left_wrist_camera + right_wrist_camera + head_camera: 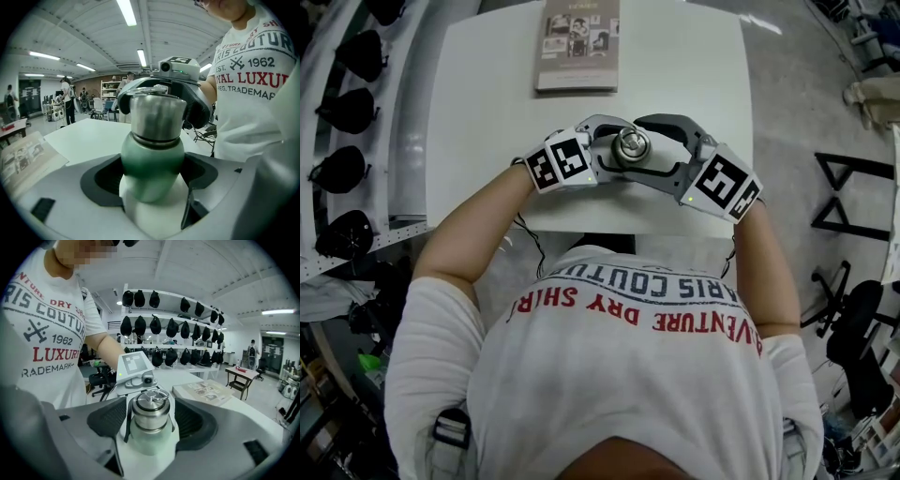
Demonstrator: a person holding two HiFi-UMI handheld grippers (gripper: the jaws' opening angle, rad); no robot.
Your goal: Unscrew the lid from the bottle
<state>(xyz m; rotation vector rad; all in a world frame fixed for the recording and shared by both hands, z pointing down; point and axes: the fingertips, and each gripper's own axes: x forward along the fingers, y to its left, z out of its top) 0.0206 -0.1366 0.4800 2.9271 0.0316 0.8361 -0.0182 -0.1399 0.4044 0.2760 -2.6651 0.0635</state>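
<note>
White T-shirt (619, 375) (red, navy lettering)

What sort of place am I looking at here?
Probably a workshop or lab hall: rows of hanging black caps or helmets, plain white tables, and long strip lights overhead.

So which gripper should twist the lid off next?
Right, probably: the right gripper has open jaws either side of the lid, while the left gripper clamps the bottle, steadying it.

Bare table (487, 112) beyond the bottle (630, 147); only a booklet (578, 47) at its far edge.
</note>
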